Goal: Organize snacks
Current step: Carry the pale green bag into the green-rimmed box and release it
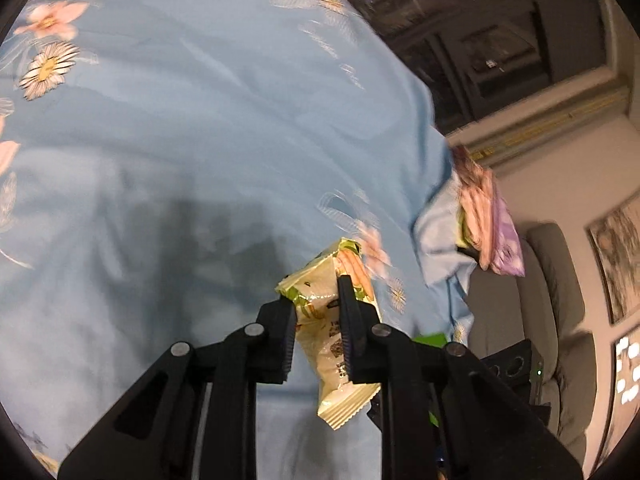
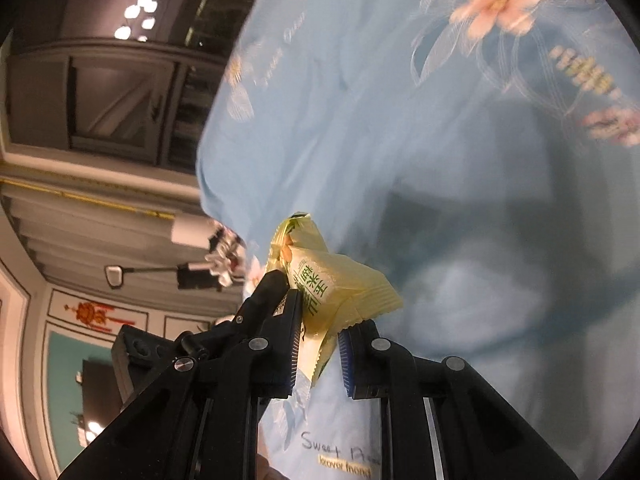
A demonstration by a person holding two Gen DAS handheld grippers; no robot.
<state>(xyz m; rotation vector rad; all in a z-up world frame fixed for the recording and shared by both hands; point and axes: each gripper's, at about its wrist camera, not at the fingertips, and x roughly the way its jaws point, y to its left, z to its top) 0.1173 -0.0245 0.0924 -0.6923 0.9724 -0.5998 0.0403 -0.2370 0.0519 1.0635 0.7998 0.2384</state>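
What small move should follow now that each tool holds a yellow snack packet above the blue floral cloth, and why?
Probably carry both onward together: the left tool and right tool each clamp a yellow snack packet clear of the blue floral cloth, and no container shows yet.

Blue floral bedsheet (image 1: 200, 140), snack packets (image 1: 488, 224) at edge

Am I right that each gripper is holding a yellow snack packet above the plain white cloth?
Not quite: the cloth is light blue with a flower print, as both wrist views show. The left gripper and the right gripper each do hold a yellow snack packet.
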